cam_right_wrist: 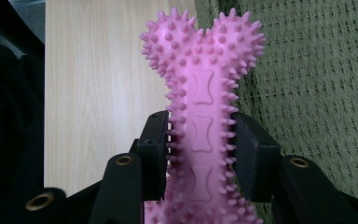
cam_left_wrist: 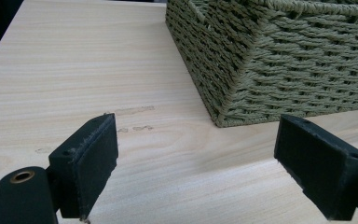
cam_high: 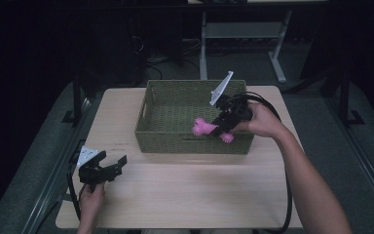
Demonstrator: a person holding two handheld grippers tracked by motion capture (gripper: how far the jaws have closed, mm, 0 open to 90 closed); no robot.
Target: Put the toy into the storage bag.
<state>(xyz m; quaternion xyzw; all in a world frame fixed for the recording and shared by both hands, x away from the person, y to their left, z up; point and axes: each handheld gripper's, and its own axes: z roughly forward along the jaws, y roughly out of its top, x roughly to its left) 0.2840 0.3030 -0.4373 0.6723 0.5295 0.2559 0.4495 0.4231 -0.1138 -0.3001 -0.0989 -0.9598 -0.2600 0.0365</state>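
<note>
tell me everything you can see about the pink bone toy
The pink bone toy is bone-shaped, rubbery-looking and covered in small nubs, with three small bone outlines embossed along its shaft. The right hand-held gripper is shut on the shaft, one black pad on each side, with a knobbed end sticking out past the jaws. In the high view the toy hangs over the near right part of the green woven basket, its other end by the near rim.
</note>
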